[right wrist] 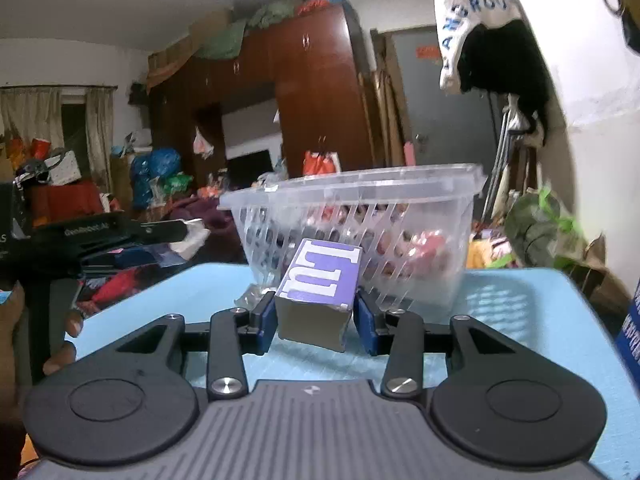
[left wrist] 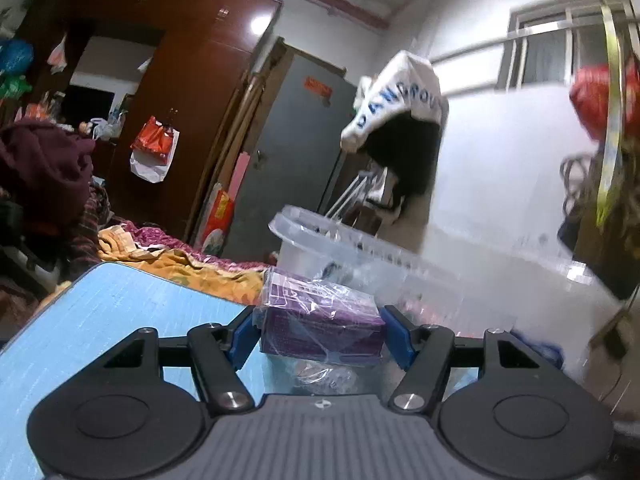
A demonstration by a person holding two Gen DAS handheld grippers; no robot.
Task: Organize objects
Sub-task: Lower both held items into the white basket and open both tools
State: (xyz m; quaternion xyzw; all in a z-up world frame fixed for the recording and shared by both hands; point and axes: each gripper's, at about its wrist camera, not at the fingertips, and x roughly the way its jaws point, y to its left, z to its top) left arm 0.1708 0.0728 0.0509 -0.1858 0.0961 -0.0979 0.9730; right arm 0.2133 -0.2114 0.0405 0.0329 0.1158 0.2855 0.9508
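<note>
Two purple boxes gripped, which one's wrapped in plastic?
The purple box in the left gripper: crinkled clear wrap. The right gripper holds a bare purple-and-white box.

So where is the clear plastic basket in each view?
Left wrist: the clear plastic basket sits right of centre, blurred, behind the wrapped purple box.
Right wrist: the basket is at centre, on the blue table, behind the purple-and-white box.
Shared landmark: white lettered cloth hanging above.

Basket [right wrist: 360,216] contents smeared by blur behind its slatted wall; wrapped packet's [left wrist: 320,320] print unreadable.
</note>
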